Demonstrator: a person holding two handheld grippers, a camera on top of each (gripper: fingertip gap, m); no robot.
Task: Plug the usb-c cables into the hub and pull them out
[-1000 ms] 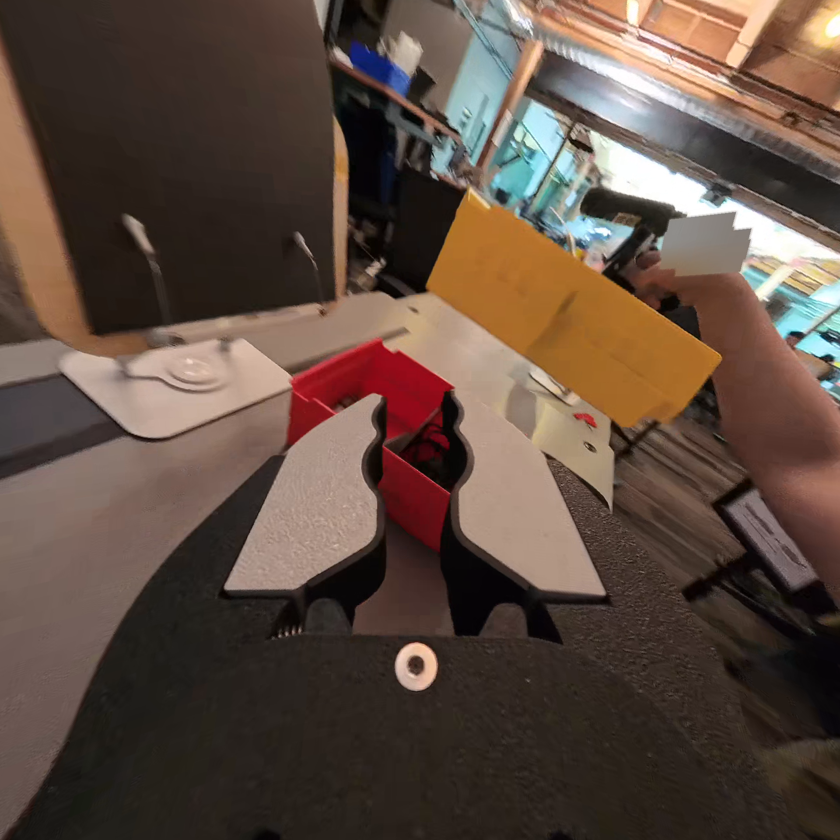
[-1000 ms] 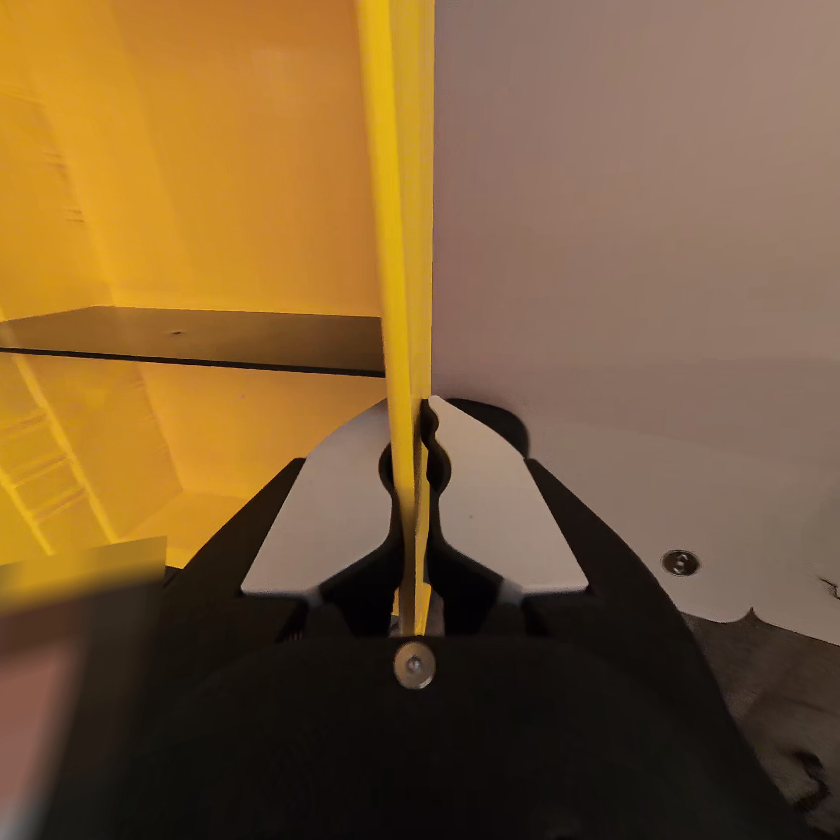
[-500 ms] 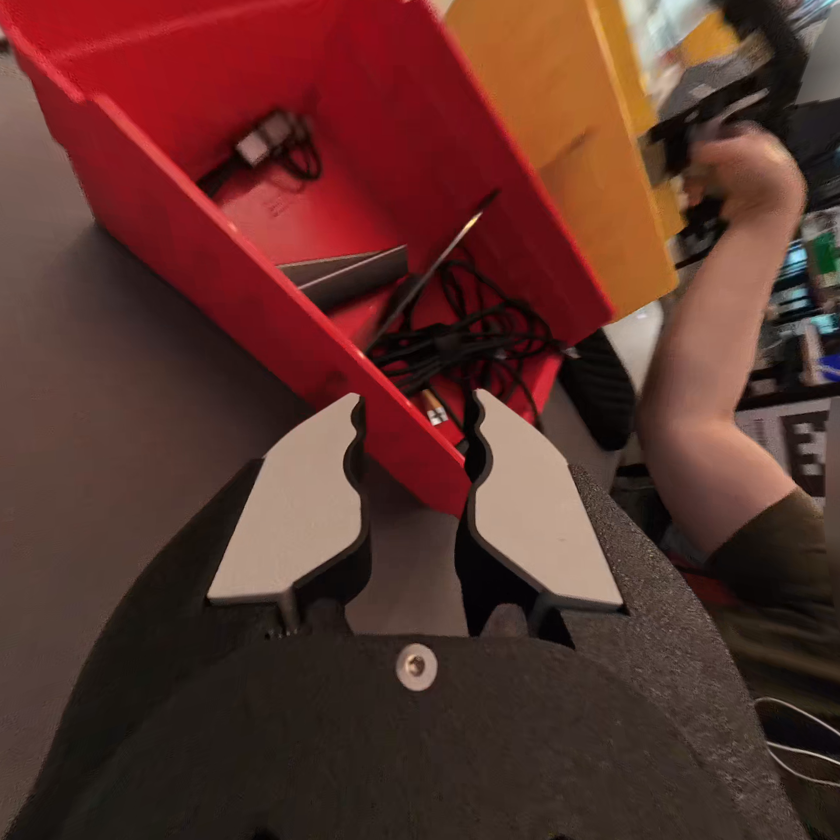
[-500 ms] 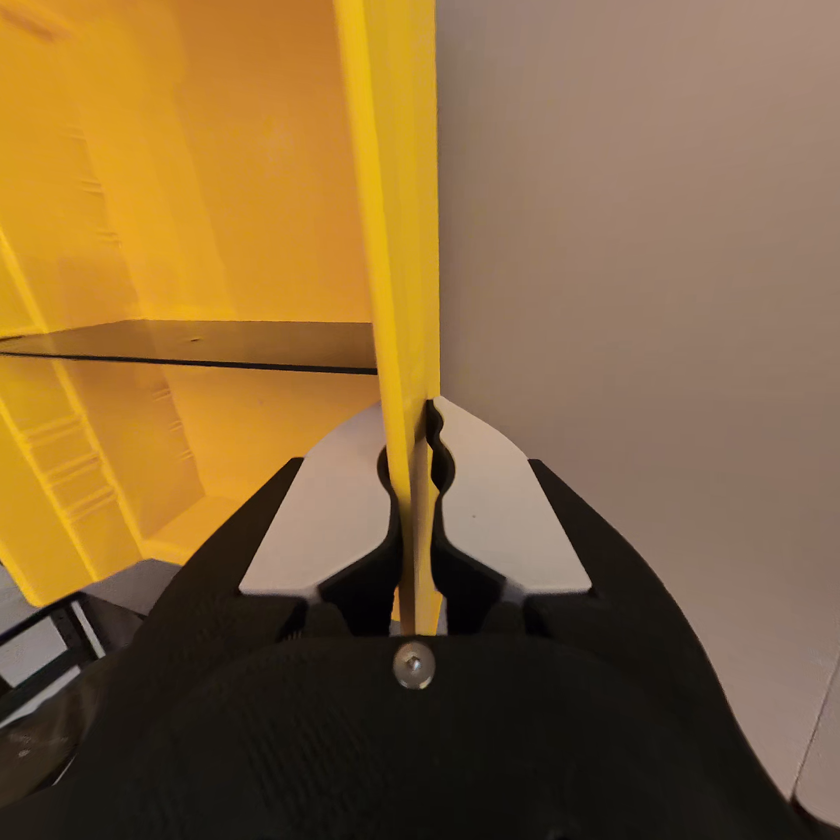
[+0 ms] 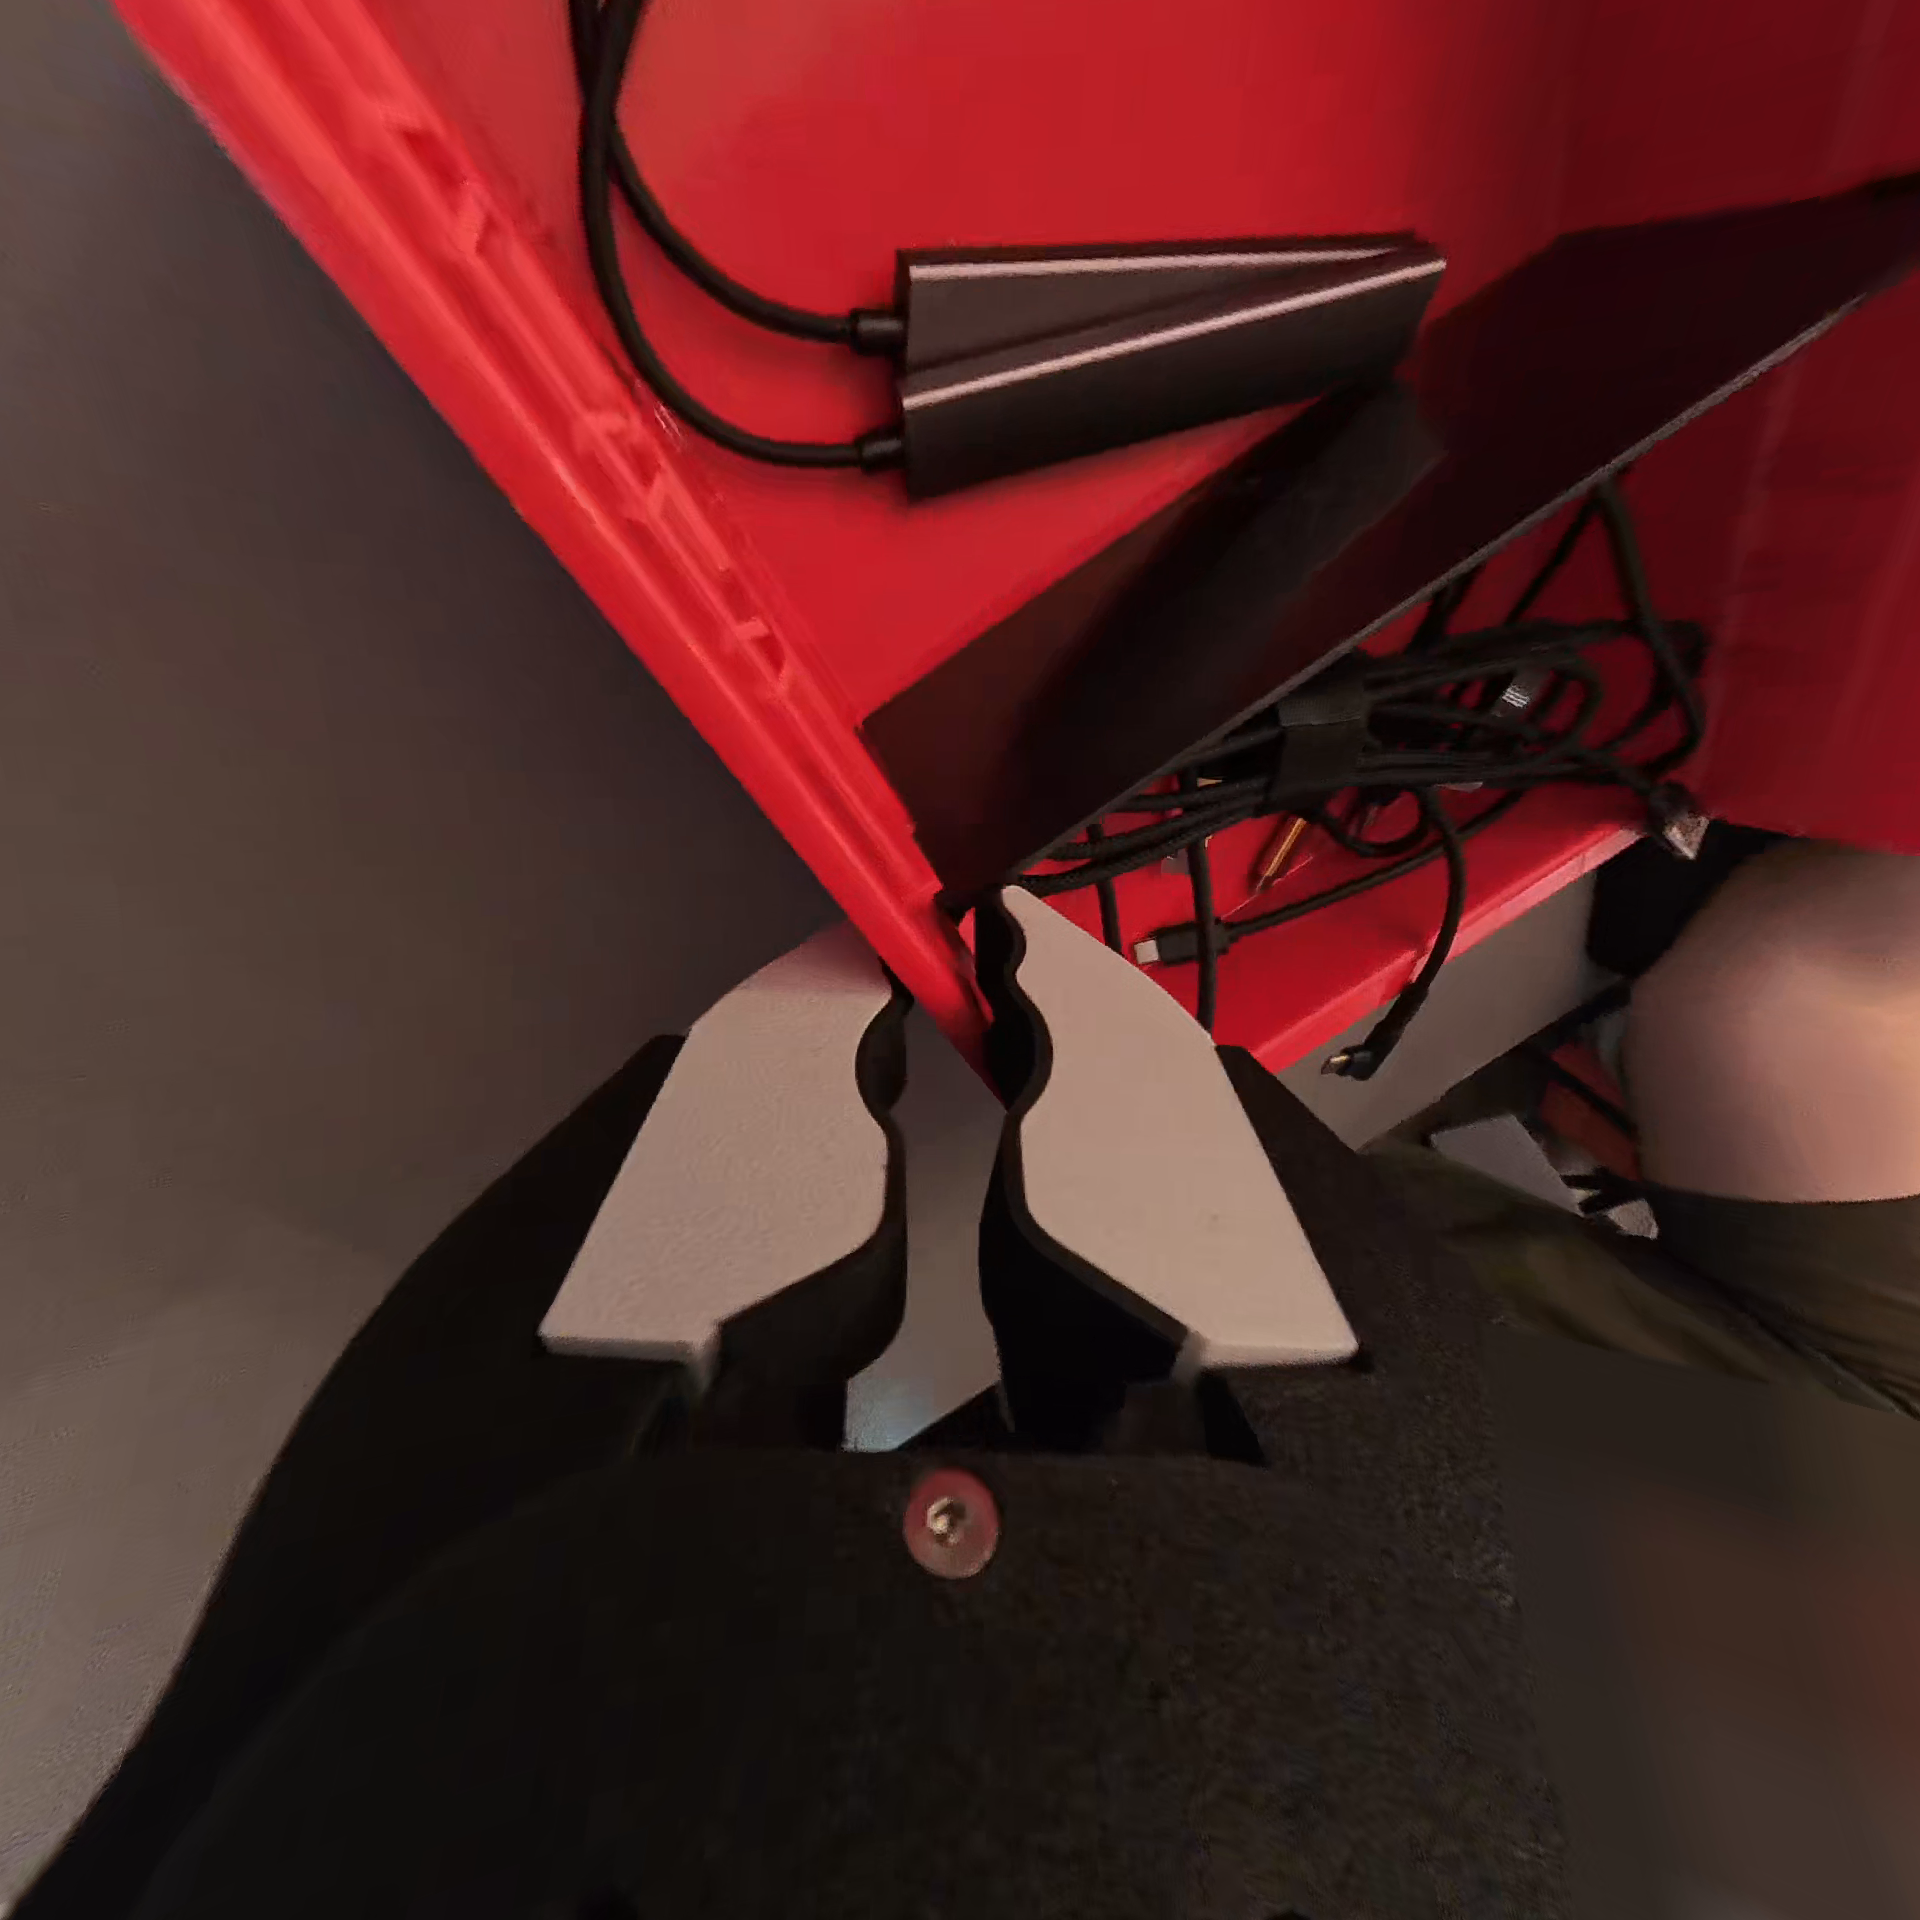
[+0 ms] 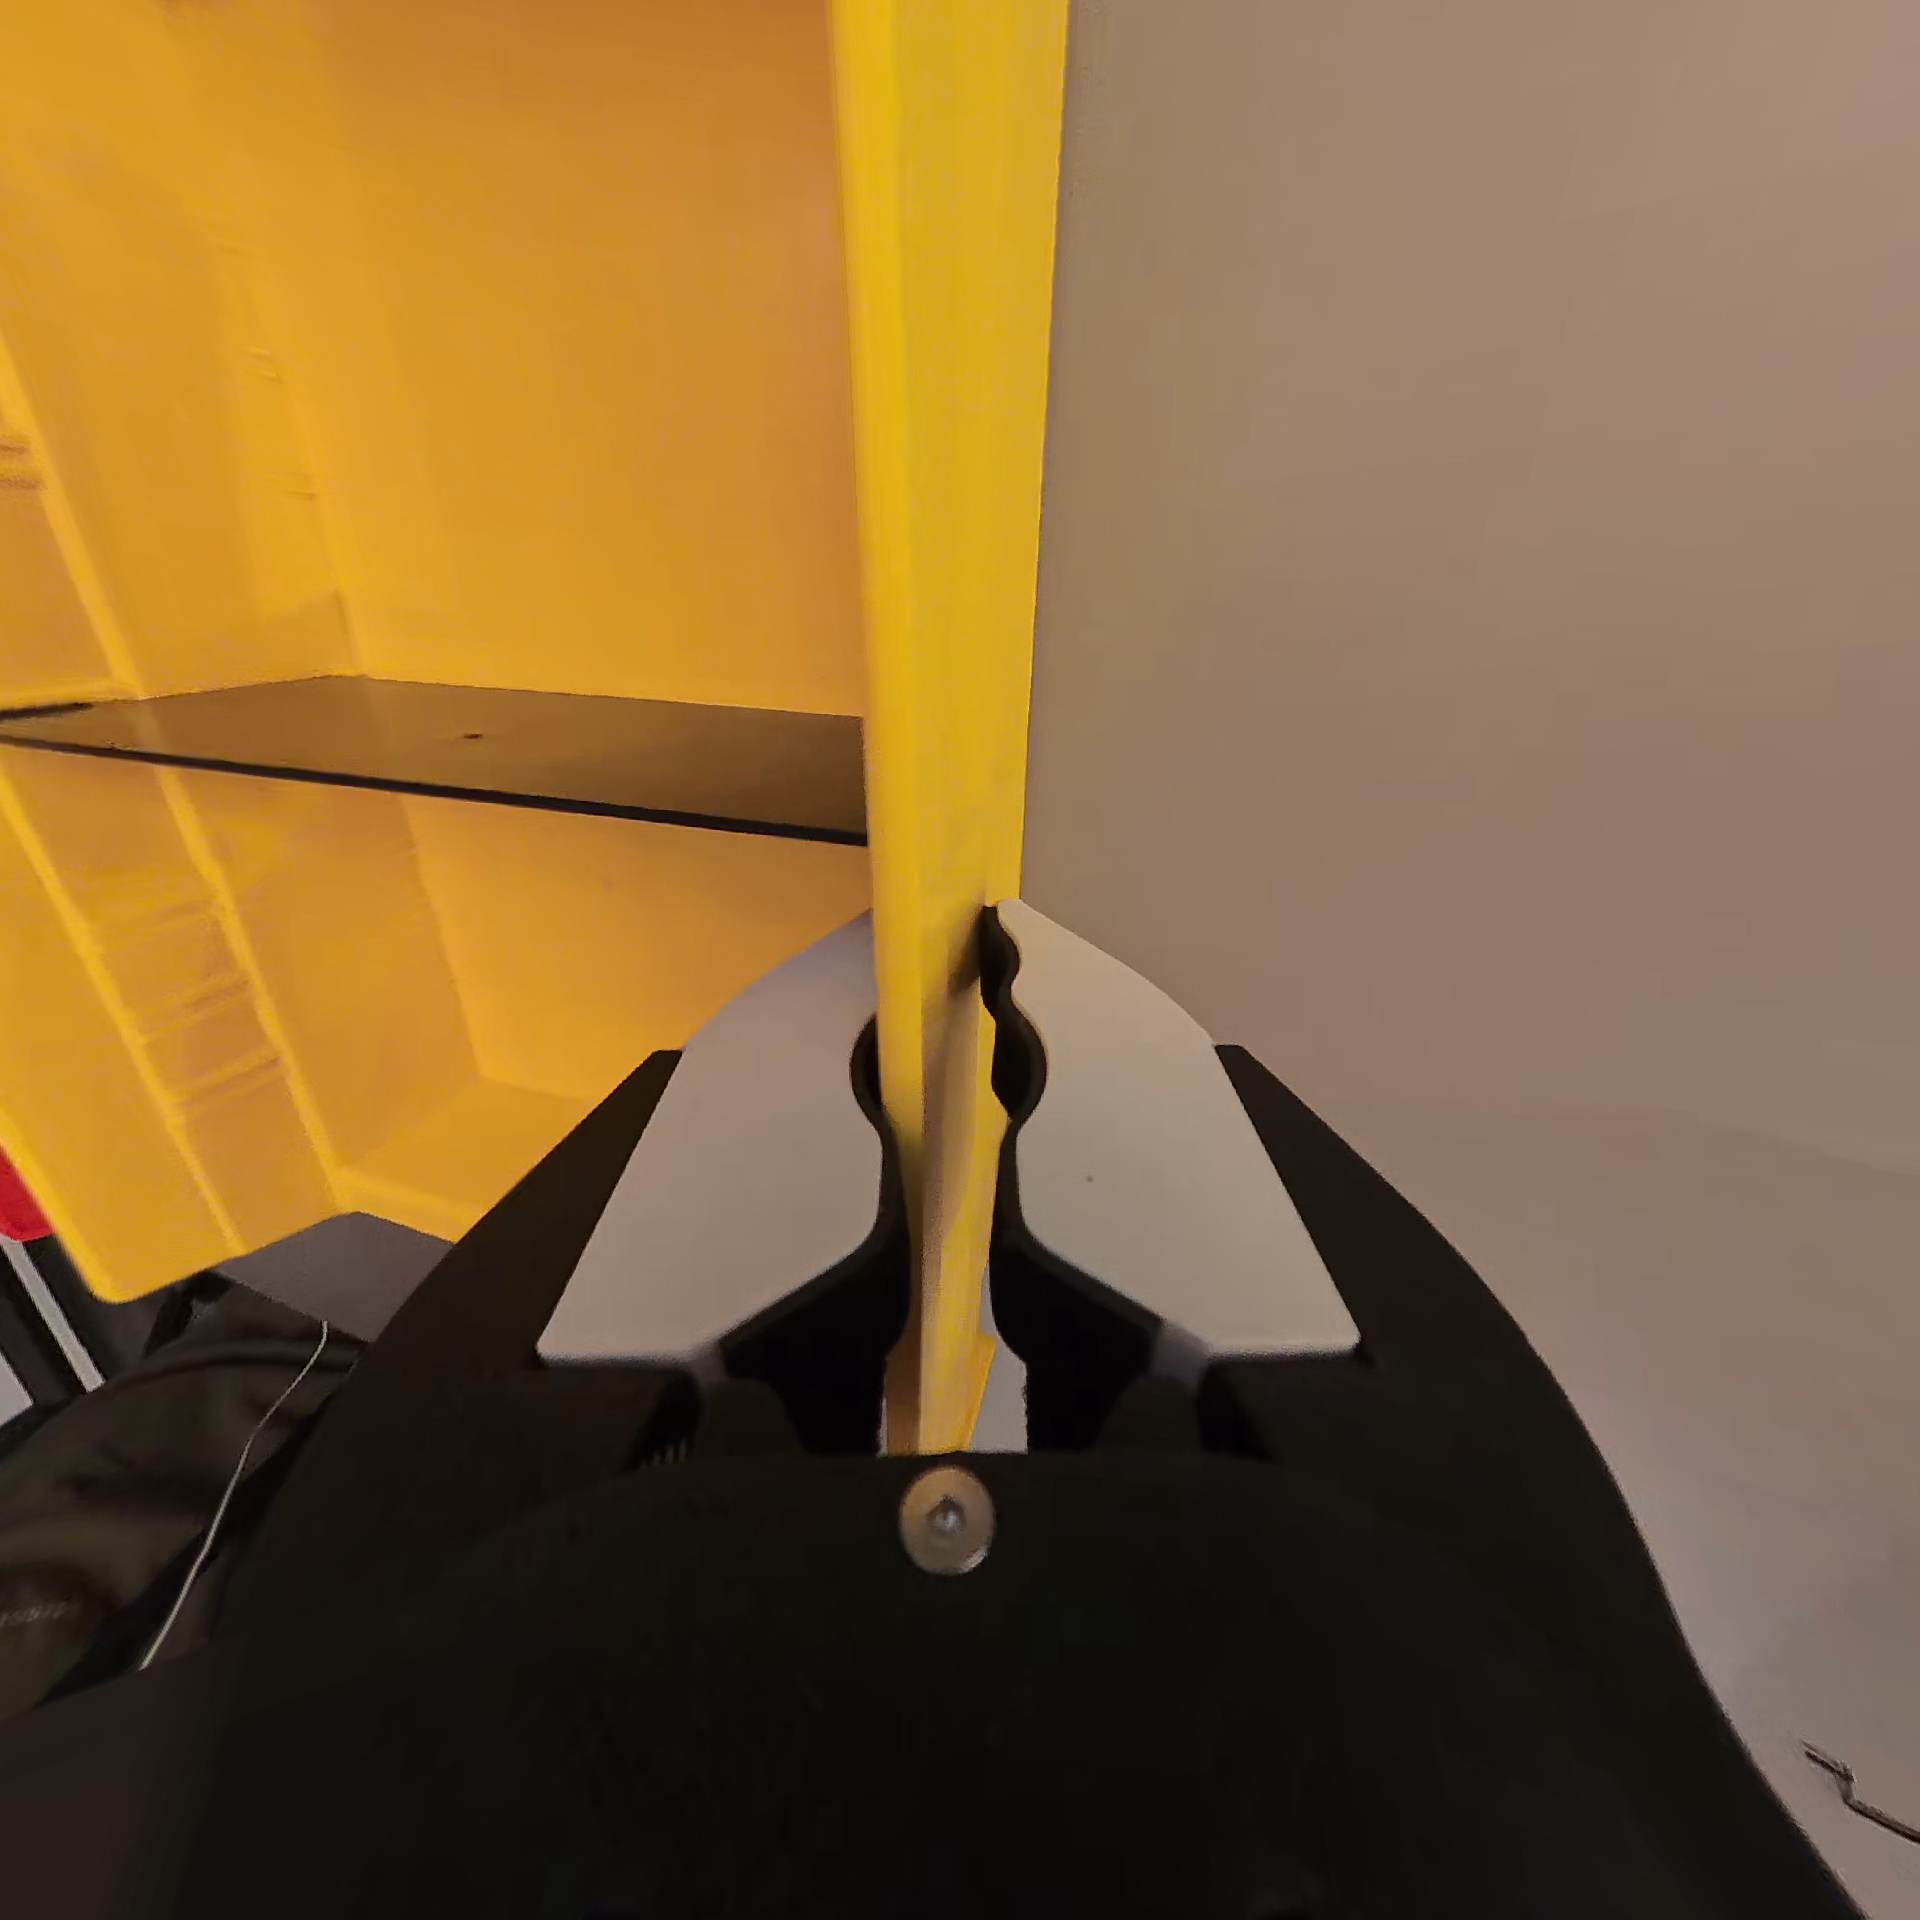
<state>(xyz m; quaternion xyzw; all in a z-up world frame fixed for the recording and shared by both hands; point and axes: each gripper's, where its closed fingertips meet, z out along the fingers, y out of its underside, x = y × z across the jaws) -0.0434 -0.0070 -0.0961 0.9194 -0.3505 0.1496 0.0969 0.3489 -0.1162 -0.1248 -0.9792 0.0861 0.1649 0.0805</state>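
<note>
A red bin [image 5: 1039, 156] fills the left wrist view. Two dark grey hubs [image 5: 1143, 353] with black leads lie in its far compartment. A tangle of black usb-c cables [image 5: 1455, 727] lies in the near compartment, with one plug [image 5: 1174, 945] close to my fingers. A black divider [image 5: 1247, 644] separates the compartments. My left gripper [image 5: 945, 956] is shut on the red bin's side wall near its corner. My right gripper [image 6: 935, 925] is shut on the wall of a yellow bin [image 6: 945, 520], which has nothing in it but a black divider [image 6: 520, 748].
Both bins are over a grey table top [image 5: 312, 727], which also shows in the right wrist view [image 6: 1455, 727]. A person's arm [image 5: 1766, 1039] is at the right of the red bin. Dark fabric [image 6: 156, 1455] lies below the yellow bin's corner. Spacing between my two grippers at the tips: around 40 cm.
My left gripper has moved in to the red bin and closed on its side wall, where it was open before. My right gripper keeps its hold on the yellow bin, now nearer the table.
</note>
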